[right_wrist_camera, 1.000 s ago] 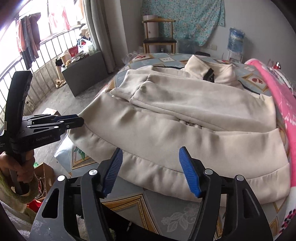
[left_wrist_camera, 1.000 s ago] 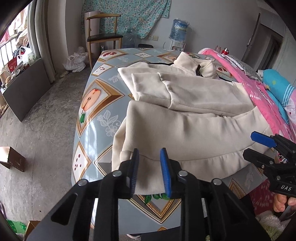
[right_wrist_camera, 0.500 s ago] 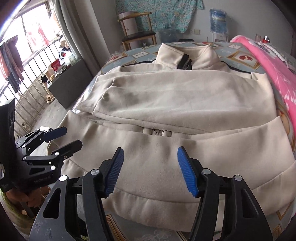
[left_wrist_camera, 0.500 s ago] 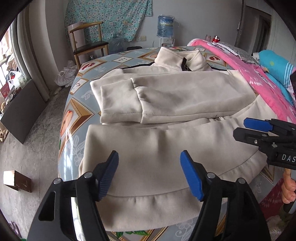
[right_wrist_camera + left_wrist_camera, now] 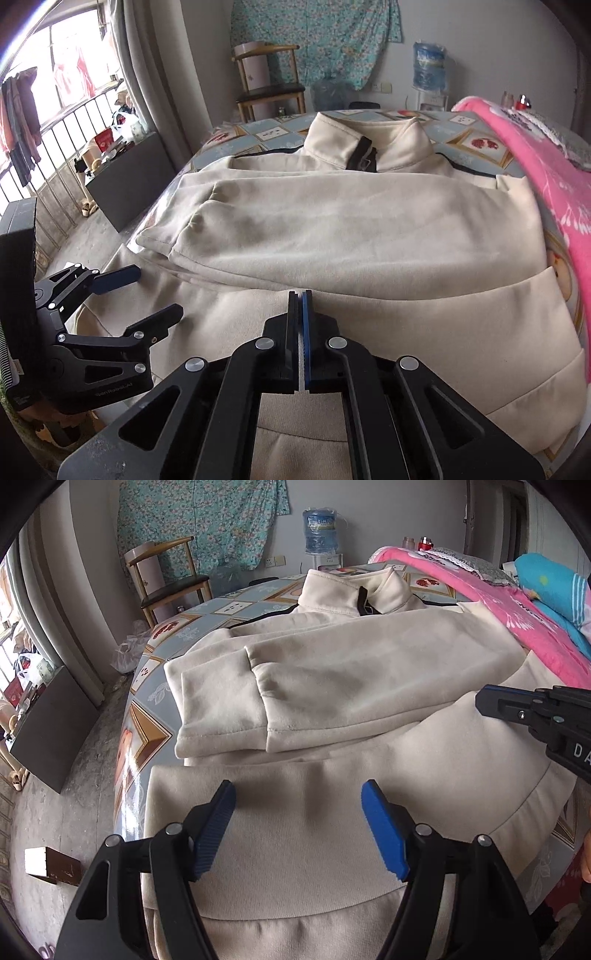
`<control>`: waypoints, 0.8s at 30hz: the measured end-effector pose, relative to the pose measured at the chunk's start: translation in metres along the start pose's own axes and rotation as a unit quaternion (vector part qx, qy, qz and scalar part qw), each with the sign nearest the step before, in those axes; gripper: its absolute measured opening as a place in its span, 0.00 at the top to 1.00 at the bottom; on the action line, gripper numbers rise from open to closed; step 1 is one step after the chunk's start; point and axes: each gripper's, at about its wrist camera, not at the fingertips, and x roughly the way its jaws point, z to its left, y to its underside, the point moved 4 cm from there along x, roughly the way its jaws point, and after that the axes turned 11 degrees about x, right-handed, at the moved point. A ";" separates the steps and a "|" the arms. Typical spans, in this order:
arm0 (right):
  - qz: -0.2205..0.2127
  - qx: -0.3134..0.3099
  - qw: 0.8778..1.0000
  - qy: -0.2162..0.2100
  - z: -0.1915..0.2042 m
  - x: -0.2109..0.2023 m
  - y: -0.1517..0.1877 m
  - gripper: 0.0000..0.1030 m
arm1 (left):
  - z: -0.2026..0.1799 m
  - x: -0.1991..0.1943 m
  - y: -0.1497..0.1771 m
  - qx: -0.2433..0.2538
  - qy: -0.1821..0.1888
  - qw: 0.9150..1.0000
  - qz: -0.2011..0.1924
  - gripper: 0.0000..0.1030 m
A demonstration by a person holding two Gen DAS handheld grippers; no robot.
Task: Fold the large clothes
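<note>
My left tongs (image 5: 297, 823) hang spread above the hem of the cream jacket (image 5: 351, 686), which lies sleeves-folded on the patterned surface (image 5: 229, 609); my right tongs (image 5: 300, 299) are pressed together over the same hem, pinching nothing I can make out.

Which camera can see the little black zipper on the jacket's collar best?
The right wrist camera: the zipper faces it almost head-on, near the picture's middle, on the jacket collar. The left wrist camera also shows the zipper, but smaller, farther up and at a slant.
</note>
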 end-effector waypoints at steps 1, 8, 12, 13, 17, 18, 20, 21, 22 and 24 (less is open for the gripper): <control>-0.002 0.002 1.000 0.001 -0.001 0.001 -0.001 0.98 | 0.000 0.001 -0.001 0.001 -0.001 1.000 -0.002 0.33; 0.004 -0.005 1.000 0.026 -0.005 0.021 0.011 0.98 | -0.008 0.005 0.000 0.045 -0.053 0.998 -0.008 0.31; 0.005 -0.003 1.000 0.027 -0.005 0.022 0.009 0.98 | -0.006 -0.005 -0.006 0.026 -0.036 0.999 -0.022 0.32; 0.005 -0.003 1.000 0.027 -0.005 0.022 0.009 0.98 | -0.007 -0.010 -0.010 0.019 -0.018 0.999 -0.035 0.32; 0.005 0.000 1.000 0.024 -0.006 0.022 0.008 0.97 | -0.031 -0.008 -0.021 0.040 0.022 0.998 -0.034 0.32; 0.006 0.002 1.000 0.022 -0.006 0.022 0.008 0.97 | -0.038 -0.001 -0.021 0.053 0.021 0.998 -0.017 0.32; 0.009 0.006 1.000 0.019 -0.007 0.022 0.006 0.96 | -0.044 0.007 -0.017 0.055 0.010 0.998 -0.006 0.31; 0.011 0.008 1.000 0.019 -0.008 0.022 0.006 0.94 | -0.043 0.008 -0.016 0.046 0.014 0.999 -0.004 0.31; 0.013 0.011 1.000 0.021 -0.010 0.021 0.005 0.87 | -0.040 0.008 -0.015 0.036 0.021 0.999 -0.002 0.31; 0.012 0.033 0.999 0.015 -0.019 0.015 0.002 0.83 | -0.035 0.010 -0.013 0.012 0.042 0.999 0.004 0.31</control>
